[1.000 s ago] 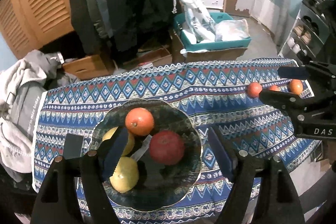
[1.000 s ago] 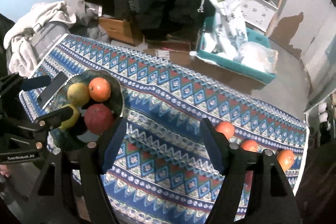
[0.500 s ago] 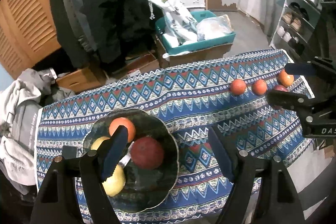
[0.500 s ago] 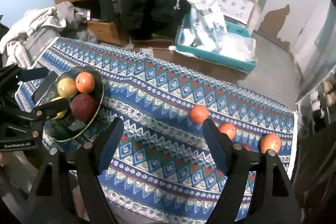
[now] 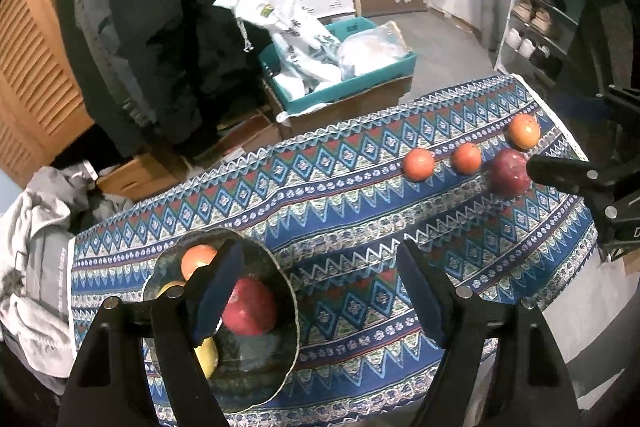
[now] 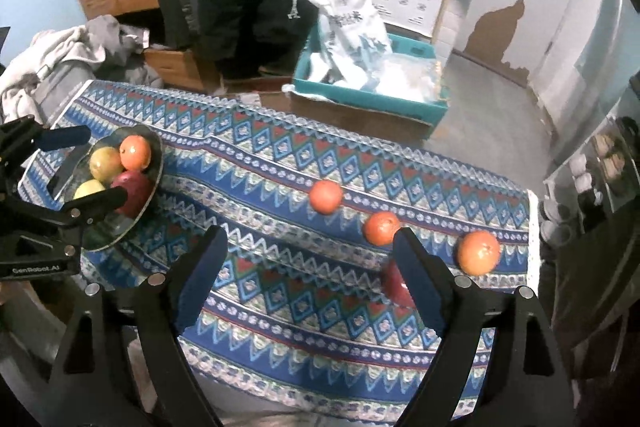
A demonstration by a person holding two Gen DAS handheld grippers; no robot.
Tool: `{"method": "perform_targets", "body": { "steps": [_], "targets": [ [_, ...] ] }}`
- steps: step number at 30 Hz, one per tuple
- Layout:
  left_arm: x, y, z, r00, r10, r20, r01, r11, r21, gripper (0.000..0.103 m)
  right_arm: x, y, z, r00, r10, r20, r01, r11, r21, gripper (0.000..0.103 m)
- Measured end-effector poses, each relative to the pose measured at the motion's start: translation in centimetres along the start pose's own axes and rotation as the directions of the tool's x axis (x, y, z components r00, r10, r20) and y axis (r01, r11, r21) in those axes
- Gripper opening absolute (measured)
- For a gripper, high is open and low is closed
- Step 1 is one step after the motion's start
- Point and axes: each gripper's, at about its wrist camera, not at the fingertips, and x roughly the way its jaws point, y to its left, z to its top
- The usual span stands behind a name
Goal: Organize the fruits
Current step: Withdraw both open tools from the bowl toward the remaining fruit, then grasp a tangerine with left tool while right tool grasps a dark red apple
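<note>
A dark glass bowl (image 5: 294,301) near the left end of the patterned tablecloth (image 5: 340,211) holds a red apple (image 5: 250,307), an orange (image 5: 198,261) and yellow fruits (image 5: 208,355). Three oranges (image 6: 326,197) (image 6: 382,227) (image 6: 478,253) lie in a row near the right end, with a second red apple (image 6: 394,287) half hidden behind my right finger. My left gripper (image 5: 320,287) hangs open just right of the bowl, holding nothing. My right gripper (image 6: 310,259) hovers over the cloth beside the row, its jaws opening with nothing between them.
Beyond the table's far edge a teal crate (image 5: 340,83) with white bags sits on a cardboard box. Grey clothes (image 5: 36,247) are piled off the left end. A shoe shelf (image 5: 540,27) stands to the right. Dark garments (image 5: 160,27) hang behind.
Both grippers have drifted right along the table, away from the bowl. The right jaws have spread wider. The loose oranges and the second red apple have come nearer.
</note>
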Motion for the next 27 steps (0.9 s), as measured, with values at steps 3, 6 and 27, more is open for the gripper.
{"method": "perform_targets", "body": {
  "steps": [3, 6, 27],
  "targets": [
    [0.0, -1.2, 0.5, 1.0, -0.006, 0.002, 0.006, 1.0, 0.019, 0.08, -0.4, -1.1, -0.5, 1.0, -0.02, 0.005, 0.02, 1.0, 0.012, 0.085],
    [0.0, -2.3, 1.0, 1.0, -0.011, 0.002, 0.011, 0.999, 0.043, 0.08, -0.7, -2.1, -1.1, 0.999, -0.04, 0.008, 0.04, 0.999, 0.014, 0.086],
    [3.4, -7.4, 2.0, 0.998, 0.001, -0.058, 0.007, 0.989, 0.151, 0.081, 3.0, -10.1, -4.9, 0.992, -0.051, -0.115, 0.069, 0.984, 0.163, 0.087]
  ]
}}
